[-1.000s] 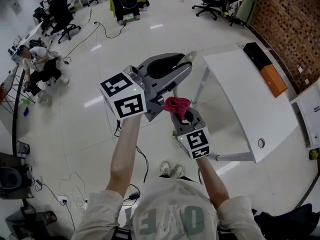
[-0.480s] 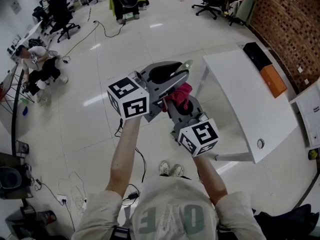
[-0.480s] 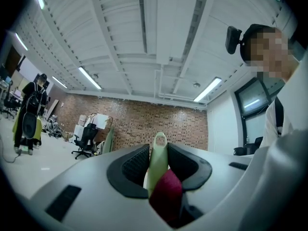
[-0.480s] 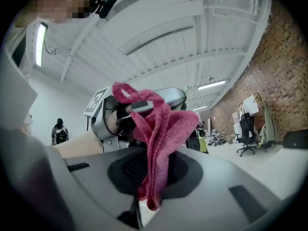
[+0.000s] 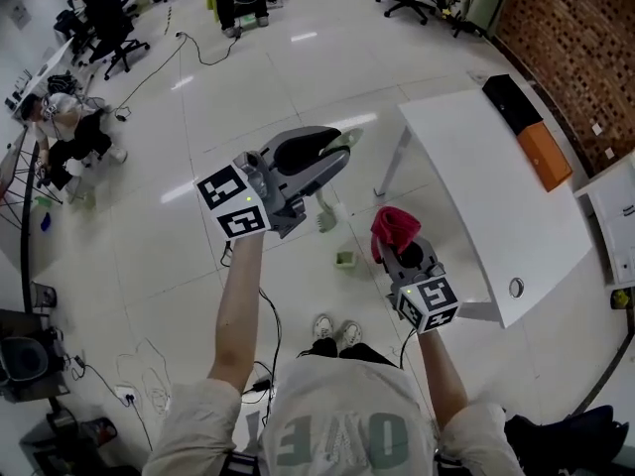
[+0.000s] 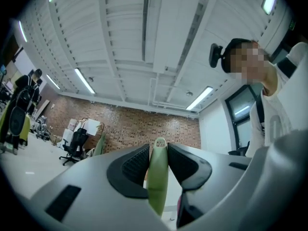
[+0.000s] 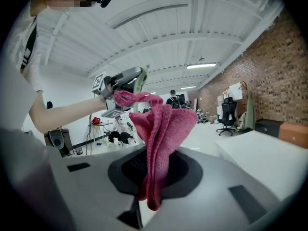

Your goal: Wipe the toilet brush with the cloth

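— Fingers (image 6: 134, 163) on the left gripper (image 6: 158, 153): ribbed black pads clamped on the flat, pale green plastic handle of the toilet brush (image 6: 158, 182). Its rounded tip pokes out past them.

— And the right gripper (image 7: 156, 170)?

— Its jaws pinch a pink cloth (image 7: 161, 129), soft and nappy, bunched in folds that stand up above the pads.

— Where's the brush's working end?

— From the head view, the white bristle head (image 5: 332, 216) hangs below the left gripper, over the glossy pale floor (image 5: 198, 117). The cloth is to its right, near but not touching.

— Room to move?

— Open air between the two tools. A smooth white table (image 5: 476, 186) with a rounded corner lies just right of the right gripper, and a rough brick wall (image 5: 585, 38) is at the far right. A small green object (image 5: 344, 259) sits on the floor under the brush; I can't tell what it is.
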The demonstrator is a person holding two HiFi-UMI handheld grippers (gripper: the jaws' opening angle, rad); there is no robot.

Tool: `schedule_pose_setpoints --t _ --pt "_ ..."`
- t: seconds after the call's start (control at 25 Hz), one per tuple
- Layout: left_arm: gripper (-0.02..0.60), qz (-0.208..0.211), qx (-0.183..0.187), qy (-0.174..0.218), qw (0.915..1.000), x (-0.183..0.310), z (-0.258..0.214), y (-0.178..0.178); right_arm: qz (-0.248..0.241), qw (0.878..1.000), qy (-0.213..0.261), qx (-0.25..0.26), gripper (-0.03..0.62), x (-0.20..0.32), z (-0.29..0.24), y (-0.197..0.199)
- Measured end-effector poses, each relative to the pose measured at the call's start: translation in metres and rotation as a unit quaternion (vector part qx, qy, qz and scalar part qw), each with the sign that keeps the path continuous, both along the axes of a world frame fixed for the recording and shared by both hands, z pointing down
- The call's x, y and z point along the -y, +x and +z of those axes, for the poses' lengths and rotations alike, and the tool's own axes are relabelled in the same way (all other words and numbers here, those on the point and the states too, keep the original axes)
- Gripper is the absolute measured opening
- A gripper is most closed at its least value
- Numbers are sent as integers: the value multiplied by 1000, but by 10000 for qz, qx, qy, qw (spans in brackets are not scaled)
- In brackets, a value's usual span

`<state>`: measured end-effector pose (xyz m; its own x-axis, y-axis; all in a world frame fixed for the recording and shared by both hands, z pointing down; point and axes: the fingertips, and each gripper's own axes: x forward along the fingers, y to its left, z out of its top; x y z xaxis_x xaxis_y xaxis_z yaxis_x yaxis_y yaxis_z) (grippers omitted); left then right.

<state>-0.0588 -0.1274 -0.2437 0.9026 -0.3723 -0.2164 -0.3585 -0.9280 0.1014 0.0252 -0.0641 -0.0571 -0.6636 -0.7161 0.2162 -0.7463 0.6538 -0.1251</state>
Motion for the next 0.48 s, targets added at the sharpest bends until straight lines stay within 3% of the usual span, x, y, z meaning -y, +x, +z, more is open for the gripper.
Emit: schedule_pose_setpoints --t 0.12,0.2,0.48 --pt "123 433 -116 207 9988 -3 43 11 270 9995 1 -149 32 27 46 39" --pt "123 669 -105 236 9974 -3 97 19 370 9991 12 -190 31 45 99 60" --pt "123 1150 -91 385 9926 -3 368 29 575 9978 102 -310 32 94 367 76"
